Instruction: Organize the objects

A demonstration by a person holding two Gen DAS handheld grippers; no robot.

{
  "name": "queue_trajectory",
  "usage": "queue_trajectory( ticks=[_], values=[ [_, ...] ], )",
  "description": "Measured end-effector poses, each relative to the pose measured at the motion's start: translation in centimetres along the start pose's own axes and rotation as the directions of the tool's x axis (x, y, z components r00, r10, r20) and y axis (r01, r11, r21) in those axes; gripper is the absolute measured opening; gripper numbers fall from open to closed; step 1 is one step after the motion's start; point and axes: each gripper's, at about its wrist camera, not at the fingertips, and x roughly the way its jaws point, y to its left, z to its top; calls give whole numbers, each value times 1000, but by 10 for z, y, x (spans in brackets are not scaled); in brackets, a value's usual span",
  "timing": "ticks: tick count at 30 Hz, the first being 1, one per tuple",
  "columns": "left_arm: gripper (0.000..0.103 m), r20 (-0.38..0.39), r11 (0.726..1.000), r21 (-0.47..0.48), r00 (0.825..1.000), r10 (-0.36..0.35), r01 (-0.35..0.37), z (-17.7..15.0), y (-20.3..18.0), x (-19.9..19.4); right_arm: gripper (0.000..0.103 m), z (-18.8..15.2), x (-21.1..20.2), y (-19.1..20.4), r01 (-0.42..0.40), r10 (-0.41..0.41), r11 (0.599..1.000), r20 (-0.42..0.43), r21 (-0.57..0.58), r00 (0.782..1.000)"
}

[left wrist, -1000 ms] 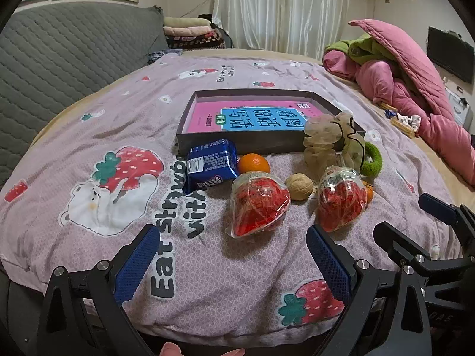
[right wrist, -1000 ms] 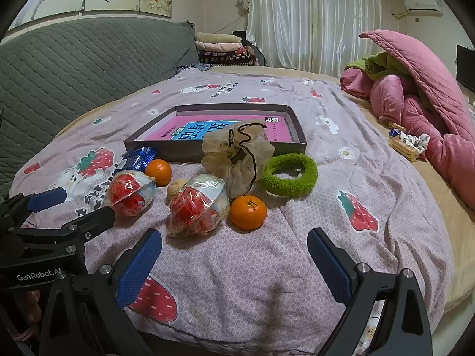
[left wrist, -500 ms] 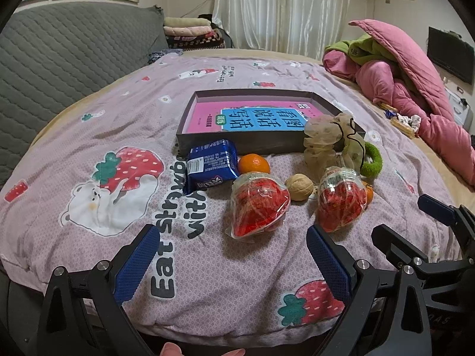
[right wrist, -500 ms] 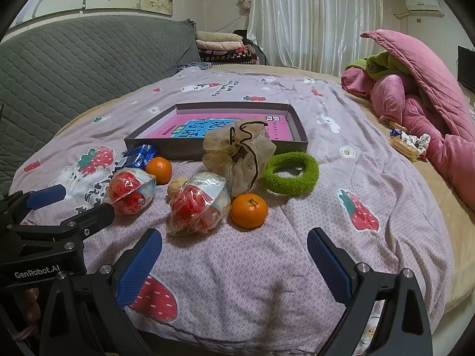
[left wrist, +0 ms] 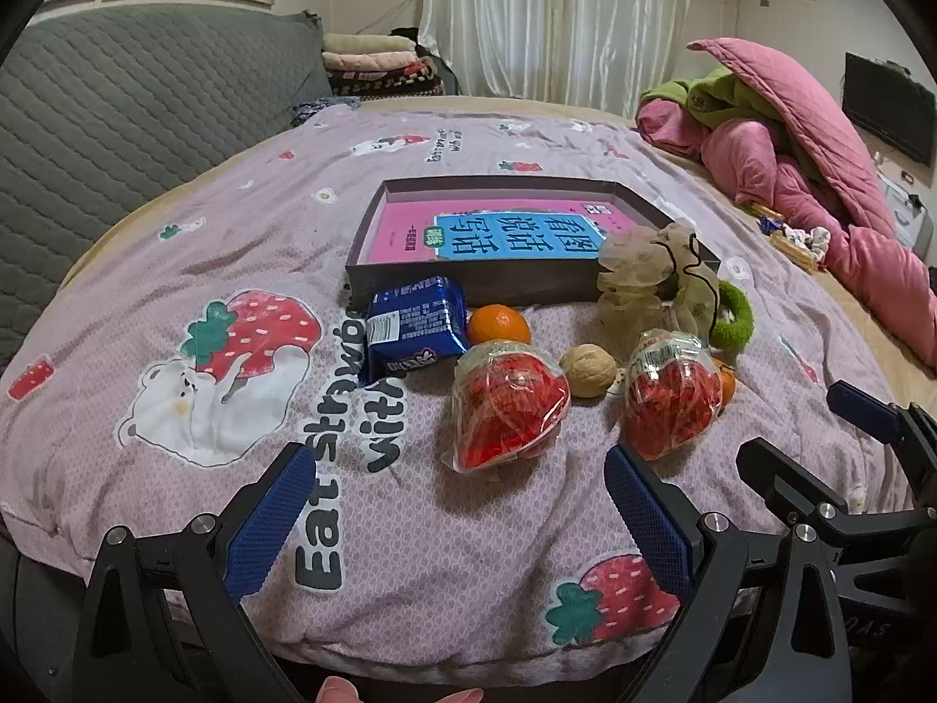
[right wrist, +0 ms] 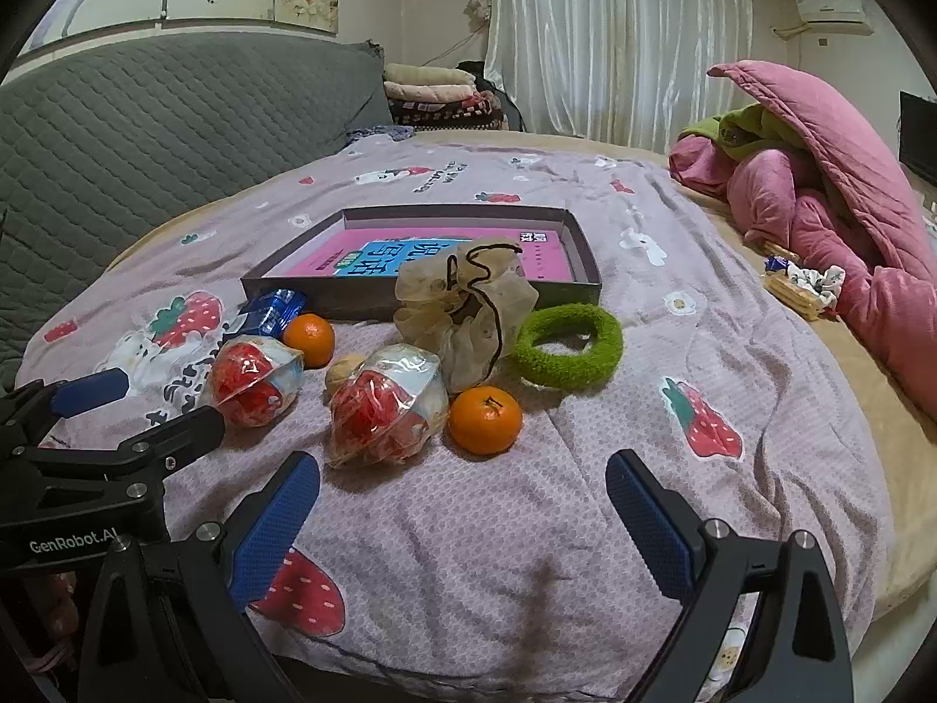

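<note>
Now your left gripper (left wrist: 460, 518) and right gripper (right wrist: 462, 518) both hover low over the near edge of the bed, jaws spread wide and holding nothing. Just beyond the left one lie two clear packets of red snacks, the left packet (left wrist: 506, 407) and the right packet (left wrist: 670, 395), with a walnut (left wrist: 587, 370) between them. Behind these sit a blue snack pack (left wrist: 413, 325) and an orange (left wrist: 498, 324), both close against the front wall of a shallow dark box (left wrist: 468, 287) that holds a pink and blue book (left wrist: 515, 231). Ahead of your right gripper, a second orange (right wrist: 485, 419) rests beside the right packet, with a beige mesh drawstring bag (right wrist: 468, 307) slumped against the box front and a green fuzzy ring (right wrist: 565, 345) just to its right. Everything lies on a mauve strawberry-print quilt (left wrist: 205, 246). A heap of pink bedding (right wrist: 831, 199) fills the far right.
</note>
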Motion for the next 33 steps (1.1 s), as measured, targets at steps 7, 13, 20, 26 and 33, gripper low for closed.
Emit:
queue_trajectory(
  ticks=[7, 13, 20, 26, 33],
  values=[
    [99, -2, 1000, -3, 1000, 5, -5, 4, -1, 4, 99, 3, 0, -6, 14, -14, 1000, 2, 6, 1000],
    [99, -4, 1000, -1, 1000, 10, -10, 8, -3, 7, 99, 8, 0, -13, 10, -10, 1000, 1, 20, 1000],
    [99, -3, 1000, 4, 1000, 30, -30, 14, -8, 15, 99, 18, 5, -23, 19, -18, 999, -3, 41, 1000],
    [99, -14, 999, 6, 999, 52, -52, 18, -9, 23, 99, 24, 6, -23, 8, -9, 999, 6, 45, 1000],
    [99, -33, 998, 10, 997, 69, -69, 22, -11, 33, 98, 38, 17, -46, 87, -87, 994, -12, 68, 996]
  ],
)
